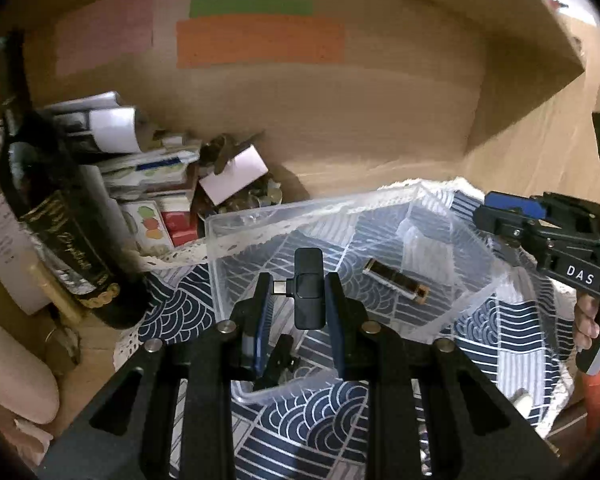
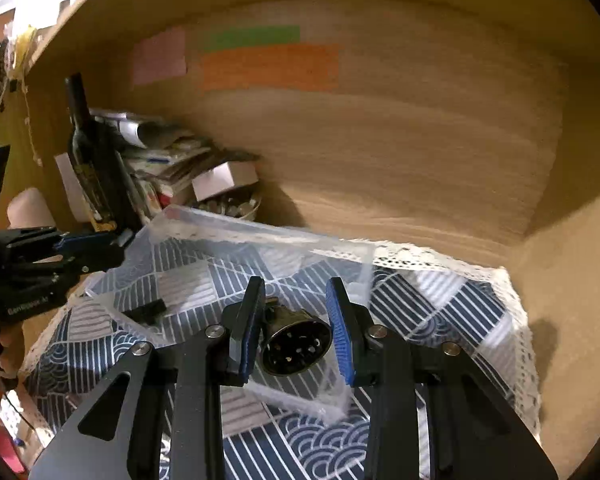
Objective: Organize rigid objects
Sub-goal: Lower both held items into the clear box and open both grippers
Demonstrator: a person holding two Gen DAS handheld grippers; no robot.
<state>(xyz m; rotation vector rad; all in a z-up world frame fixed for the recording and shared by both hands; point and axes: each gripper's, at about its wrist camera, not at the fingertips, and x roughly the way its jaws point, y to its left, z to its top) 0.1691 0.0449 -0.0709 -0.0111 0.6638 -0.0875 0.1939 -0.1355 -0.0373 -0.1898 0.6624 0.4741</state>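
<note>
At the far left of the shelf a dark wine bottle (image 1: 56,216) leans against a heap of papers and small boxes (image 1: 148,176), apart from the work. To its right a clear plastic tray (image 1: 260,220) sits on a blue wave-patterned cloth (image 1: 172,312).

The left gripper (image 1: 298,300) hangs over the tray's near left part. Between its fingers stands a small black USB-C dongle (image 1: 309,288), long axis pointing away from the camera, its metal plug sticking out sideways toward the left finger. The right finger touches the body; whether the left finger presses the plug is not clear, so a true grip cannot be confirmed. A dark clip-like part (image 1: 278,360) lies in the tray below.

Further right in the tray lies a black-and-gold rectangular piece (image 1: 396,282), its long axis slanting from far left to near right.

The right gripper (image 2: 296,328) stands at the tray's right end with jaws moderately wide, straddling a round metal connector (image 2: 296,344) whose pin face looks toward the camera. The connector leans against the left finger and is clear of the right one; closing should catch it across its barrel.
</note>
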